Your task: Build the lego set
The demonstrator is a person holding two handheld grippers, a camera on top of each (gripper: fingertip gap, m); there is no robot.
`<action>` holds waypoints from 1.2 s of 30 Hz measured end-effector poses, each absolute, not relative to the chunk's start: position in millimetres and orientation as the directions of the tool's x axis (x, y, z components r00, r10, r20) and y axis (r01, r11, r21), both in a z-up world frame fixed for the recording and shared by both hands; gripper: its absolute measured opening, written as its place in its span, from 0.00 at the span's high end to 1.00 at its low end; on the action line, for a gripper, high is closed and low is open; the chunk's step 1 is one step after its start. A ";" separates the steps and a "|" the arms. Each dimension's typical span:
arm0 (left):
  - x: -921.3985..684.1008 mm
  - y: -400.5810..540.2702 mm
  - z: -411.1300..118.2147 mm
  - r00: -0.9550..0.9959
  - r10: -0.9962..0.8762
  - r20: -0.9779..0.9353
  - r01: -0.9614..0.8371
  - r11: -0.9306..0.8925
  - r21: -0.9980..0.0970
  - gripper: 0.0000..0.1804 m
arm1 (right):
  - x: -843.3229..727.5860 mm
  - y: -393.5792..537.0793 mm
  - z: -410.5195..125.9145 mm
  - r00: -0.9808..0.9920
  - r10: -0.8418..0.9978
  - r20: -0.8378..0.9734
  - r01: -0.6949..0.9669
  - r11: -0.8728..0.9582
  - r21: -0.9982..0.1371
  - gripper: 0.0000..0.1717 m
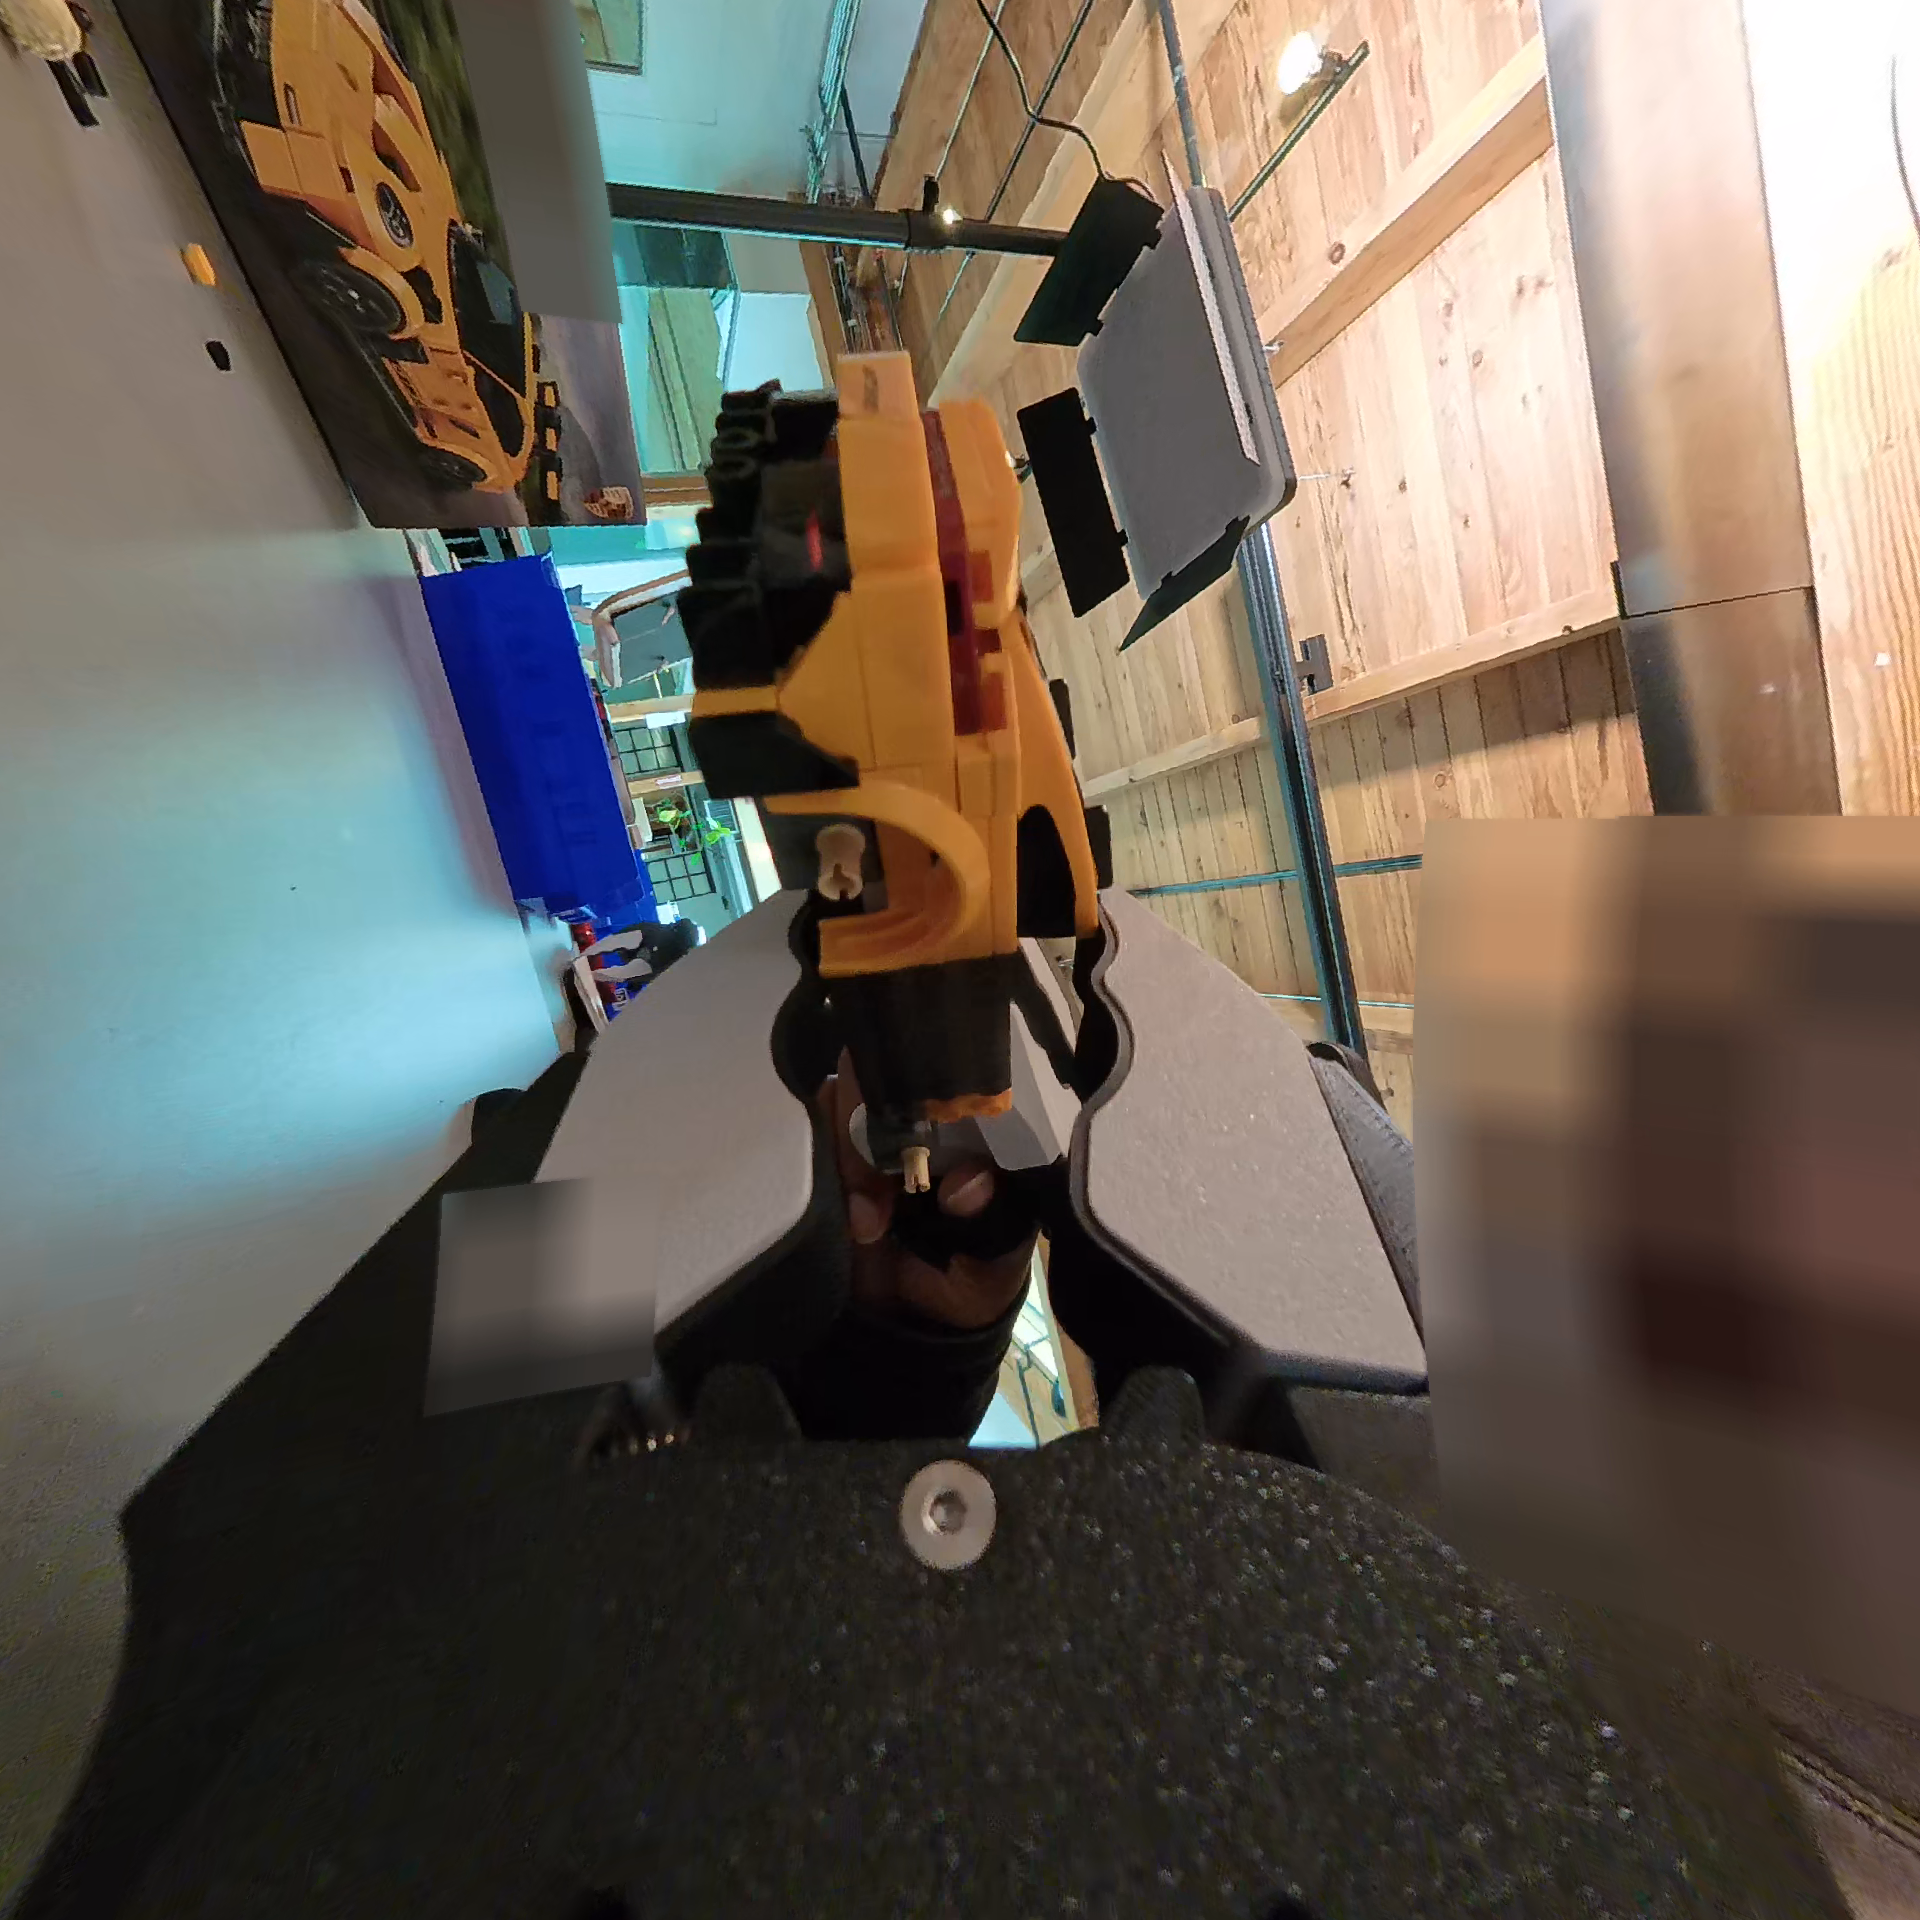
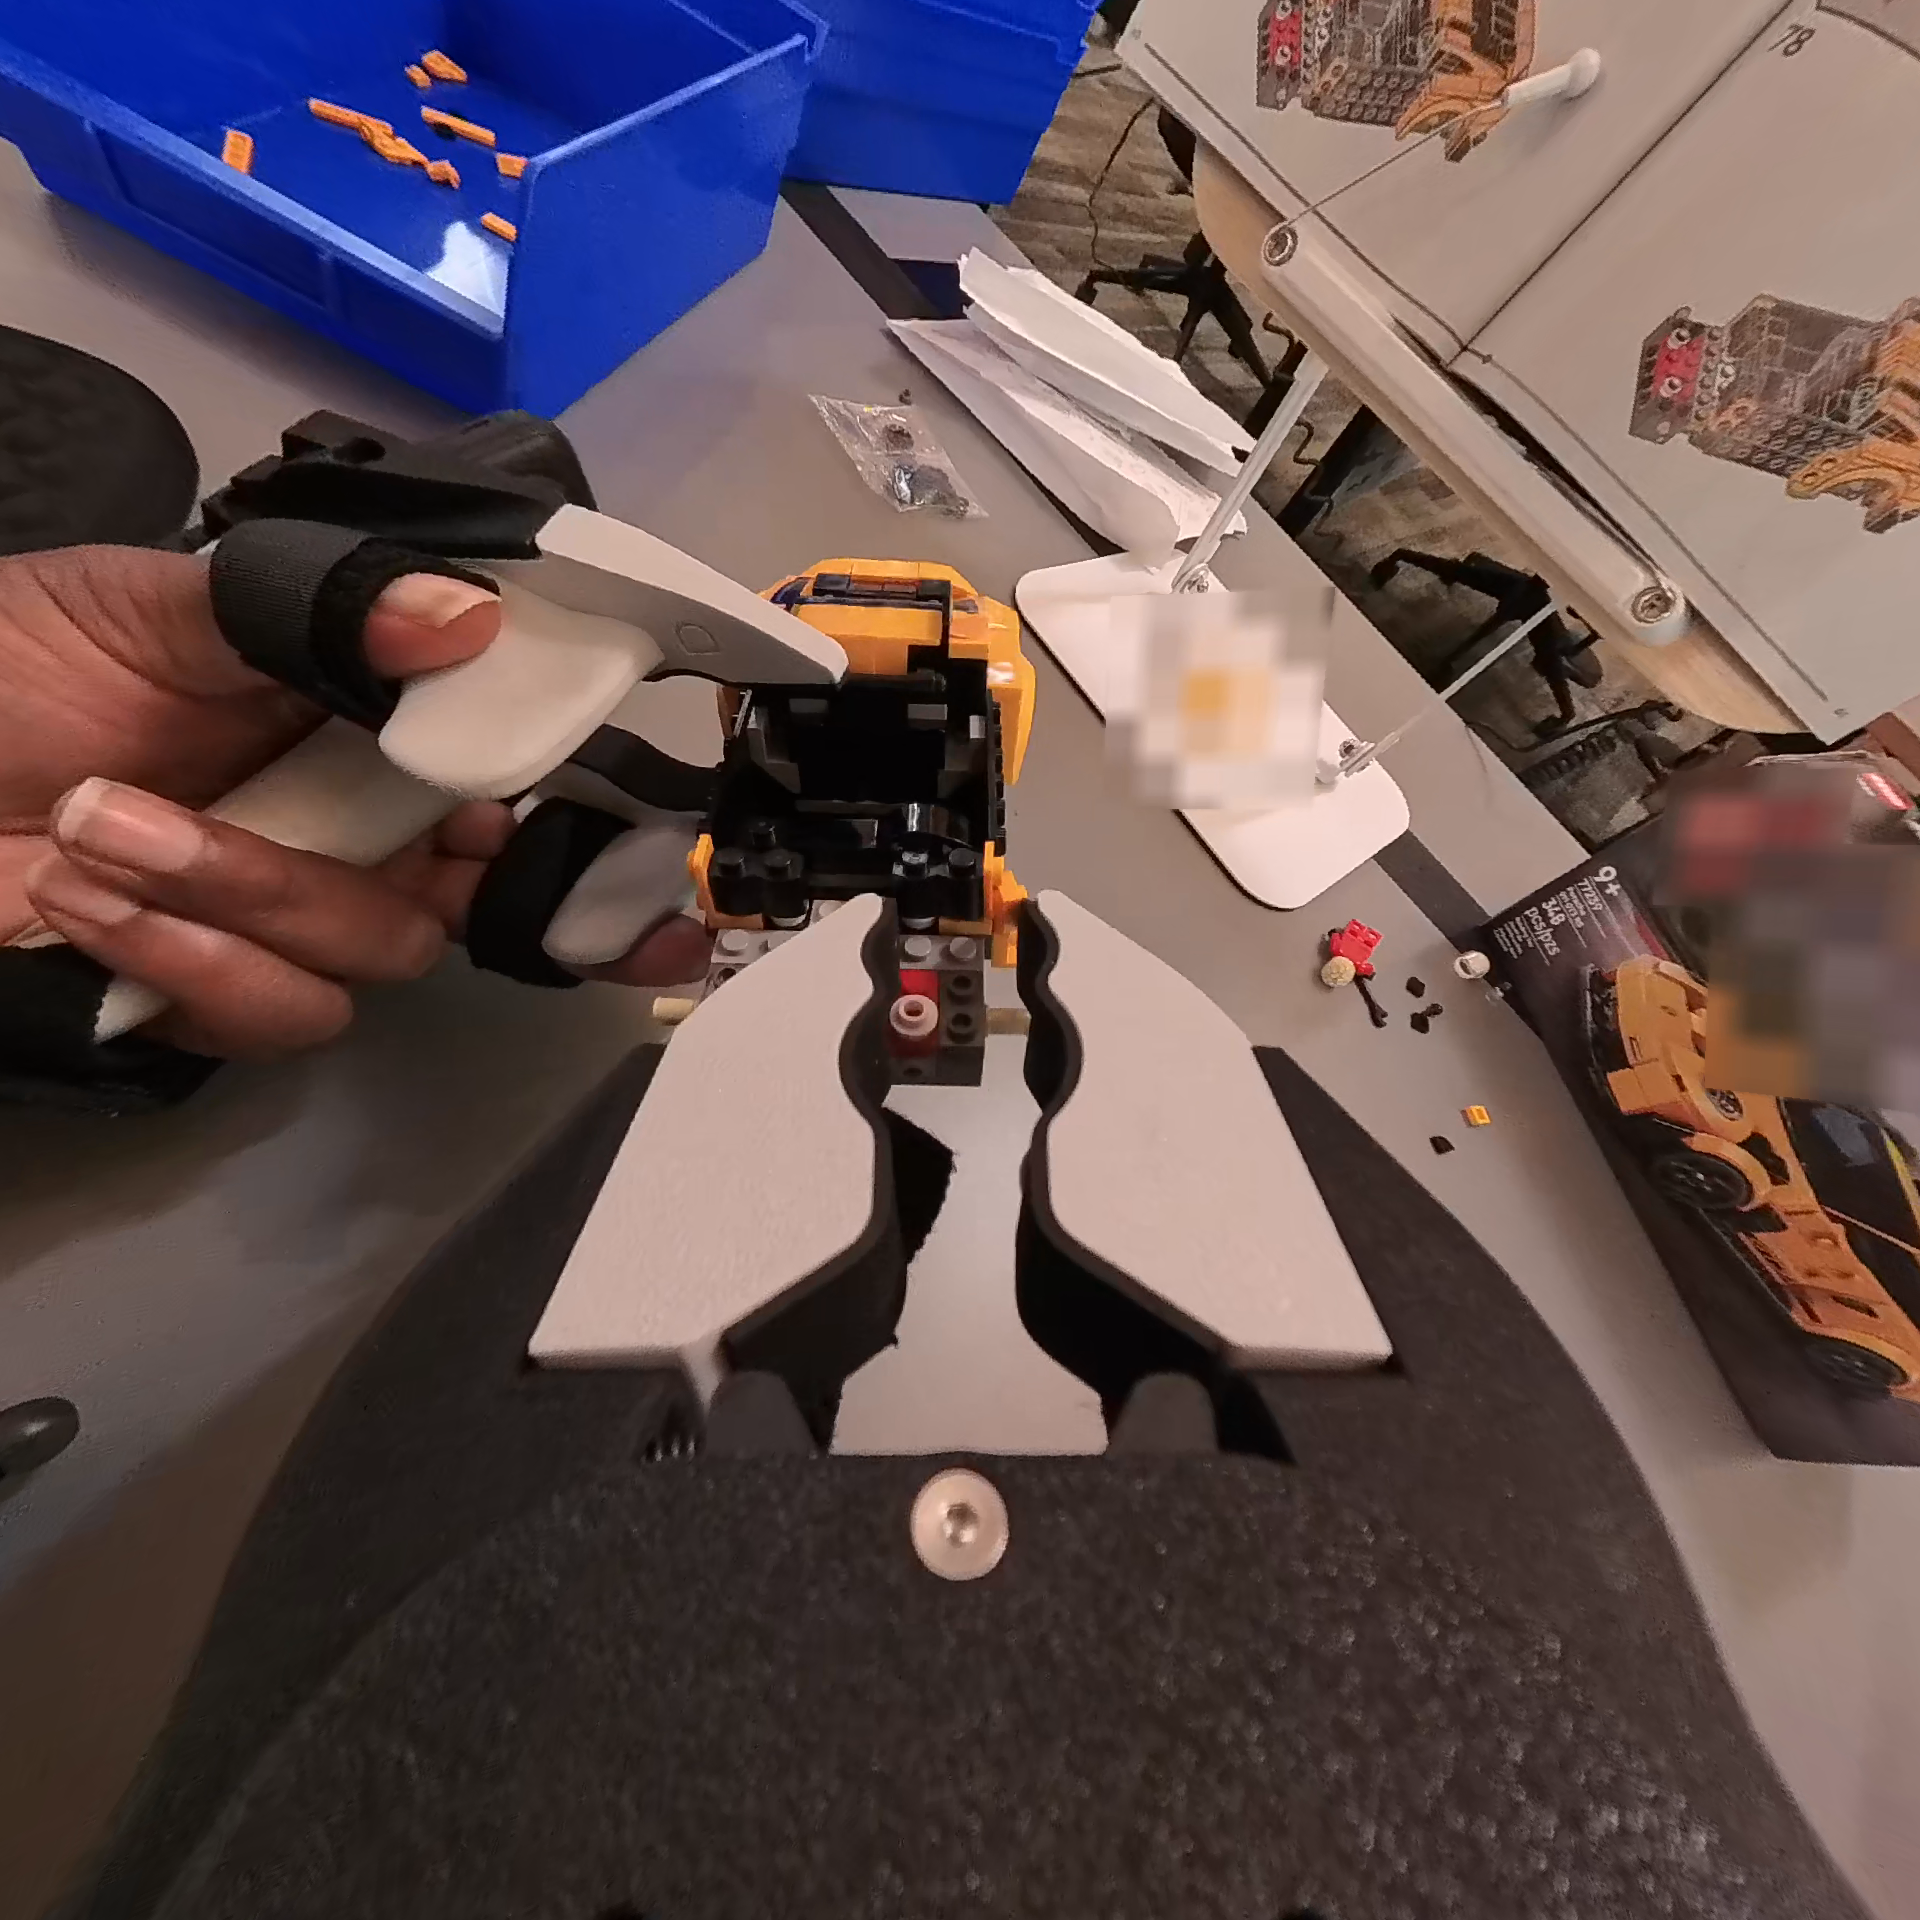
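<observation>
Right gripper (image 2: 951, 940) jaws narrow around brick car (image 2: 883, 727); left gripper (image 1: 940, 935) jaws hold it.

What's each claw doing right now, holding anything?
Left claw: closed on the orange-and-black brick car model, held up off the table.
Right claw: fingers around the model's grey-and-red end; contact cannot be told.

Bare bench (image 2: 260, 1195) lies open on the near left. Ahead, the blue bin (image 2: 582, 260) blocks the far side; papers (image 2: 1091, 405), a white stand (image 2: 1299, 831) and scattered small pieces (image 2: 1382, 977) crowd the right, beside the box (image 2: 1714, 1143).
</observation>
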State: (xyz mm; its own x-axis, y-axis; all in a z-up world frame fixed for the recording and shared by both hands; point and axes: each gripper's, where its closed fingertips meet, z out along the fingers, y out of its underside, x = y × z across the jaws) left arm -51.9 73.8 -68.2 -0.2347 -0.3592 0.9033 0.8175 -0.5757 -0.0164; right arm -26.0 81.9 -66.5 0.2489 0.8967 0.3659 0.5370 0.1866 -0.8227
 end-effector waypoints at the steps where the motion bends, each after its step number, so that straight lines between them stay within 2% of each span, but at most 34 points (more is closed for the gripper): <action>1: -51.4 73.7 -68.2 -0.229 -0.360 0.904 0.817 -0.577 -0.023 0.74 | -25.8 82.1 -66.9 0.249 0.897 0.365 0.538 0.186 -0.822 0.87; 27: -45.5 72.4 -66.1 -0.188 -0.394 0.899 0.794 -0.600 -0.097 0.76 | -21.7 80.4 -62.1 0.247 0.892 0.379 0.497 0.219 -0.840 0.87; 32: -46.2 72.7 -68.5 -0.159 -0.398 0.904 0.797 -0.592 -0.121 0.76 | -21.1 80.9 -63.3 0.236 0.894 0.381 0.490 0.229 -0.841 0.80; 36: -43.9 72.4 -70.4 -0.129 -0.400 0.907 0.792 -0.592 -0.148 0.76 | -22.6 79.3 -67.5 0.212 0.899 0.383 0.492 0.240 -0.837 0.81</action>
State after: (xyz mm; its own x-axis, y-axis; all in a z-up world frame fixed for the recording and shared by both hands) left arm -43.9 72.4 -70.4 -0.1295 -0.4005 0.9071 0.7922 -0.5920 -0.1483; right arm -22.6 79.3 -67.5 0.2121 0.8993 0.3825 0.4918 0.2400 -0.8370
